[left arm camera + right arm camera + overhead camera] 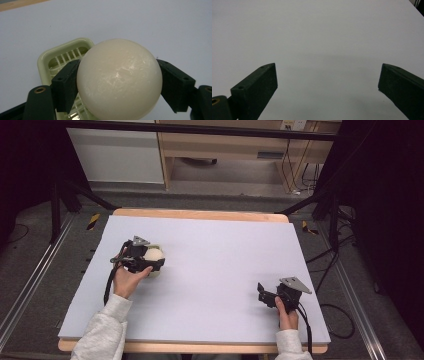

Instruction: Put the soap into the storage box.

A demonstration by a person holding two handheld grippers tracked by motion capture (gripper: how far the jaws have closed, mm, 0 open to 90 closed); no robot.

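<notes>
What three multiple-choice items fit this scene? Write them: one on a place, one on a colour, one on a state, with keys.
1. Where is the left hand-held gripper?
A. On the left part of the pale lilac table sheet
B. Off the table, over the floor
C. Touching the right hand-held gripper

2. What colour is the slotted plastic tray?
A. Red
B. Pale green
C. Black

3. What state is the right hand-held gripper in?
A. Shut on a ball
B. Shut on the tray
C. Open, holding nothing

Keys: 1 A, the high view shows it on the sheet's left part, far from the right one. 2 B, the left gripper view shows its pale green rim and slots behind the smooth cream-white ball. 3 C, its jaws stand wide apart over bare sheet.
</notes>
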